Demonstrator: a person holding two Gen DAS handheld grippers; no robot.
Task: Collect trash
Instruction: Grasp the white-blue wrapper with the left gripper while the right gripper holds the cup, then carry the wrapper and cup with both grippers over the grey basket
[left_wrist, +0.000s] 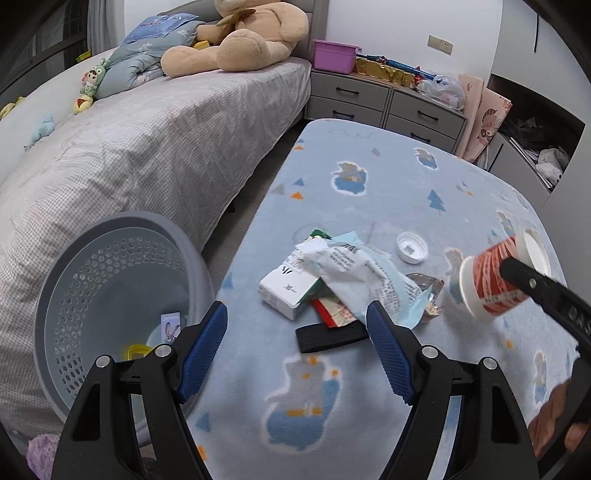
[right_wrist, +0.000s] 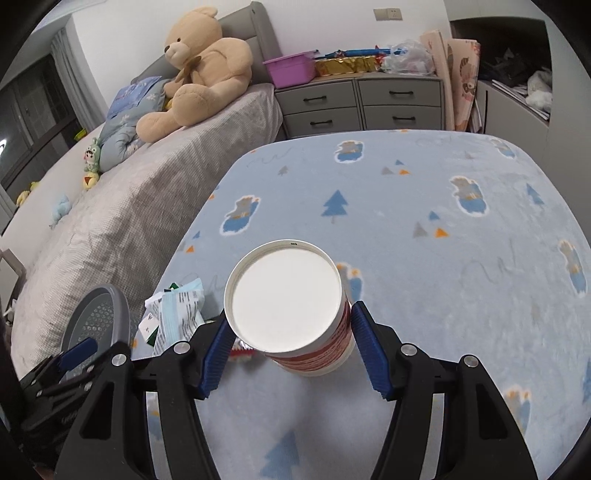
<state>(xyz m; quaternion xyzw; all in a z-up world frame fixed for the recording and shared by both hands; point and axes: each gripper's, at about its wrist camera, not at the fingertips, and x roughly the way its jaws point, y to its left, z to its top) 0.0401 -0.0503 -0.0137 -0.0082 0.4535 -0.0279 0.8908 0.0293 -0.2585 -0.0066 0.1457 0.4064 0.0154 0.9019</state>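
Note:
A red-and-white paper cup (right_wrist: 284, 295) hangs tilted above the blue blanket, my right gripper (right_wrist: 290, 317) shut on its sides; it also shows in the left wrist view as the cup (left_wrist: 491, 280). My left gripper (left_wrist: 295, 314) stands open and holds nothing, just short of a trash pile: a white box (left_wrist: 284, 291), a crumpled wrapper (left_wrist: 354, 273), a red packet (left_wrist: 332, 314), a black flat piece (left_wrist: 328, 338), a foil scrap (left_wrist: 428, 291) and a white lid (left_wrist: 411, 248). A grey perforated basket (left_wrist: 92, 277) tilts at the table's left, with a small card and a yellow item inside.
The table under the blue blanket (left_wrist: 369, 184) stands beside a bed (left_wrist: 147, 147) with a teddy bear (left_wrist: 240, 37). Grey drawers (left_wrist: 369, 99) with a purple bin (left_wrist: 334, 55) stand behind. A person's hand (left_wrist: 554, 424) holds the right gripper.

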